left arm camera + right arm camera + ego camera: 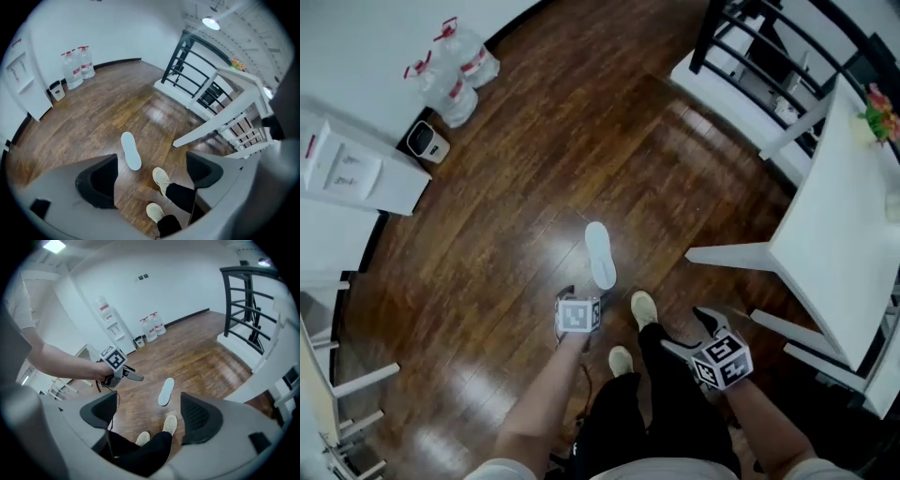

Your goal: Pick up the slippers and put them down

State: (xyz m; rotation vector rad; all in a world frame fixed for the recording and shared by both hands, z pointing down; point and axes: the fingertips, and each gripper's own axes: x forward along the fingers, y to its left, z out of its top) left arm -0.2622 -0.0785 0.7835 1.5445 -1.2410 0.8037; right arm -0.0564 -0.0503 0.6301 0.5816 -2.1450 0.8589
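Observation:
One white slipper lies sole-up on the dark wooden floor, just ahead of the person's feet in pale shoes. It also shows in the left gripper view as the slipper and in the right gripper view as the slipper. My left gripper hangs high above the floor, pointing down, a little nearer me than the slipper. Its jaws stand apart with only floor between them. My right gripper is raised beside the right leg, open and empty. No second slipper is in view.
A white table with slanted legs stands at the right, a black railing behind it. By the far wall are several water bottles, a small bin and a white dispenser. White chair frames stand at the left.

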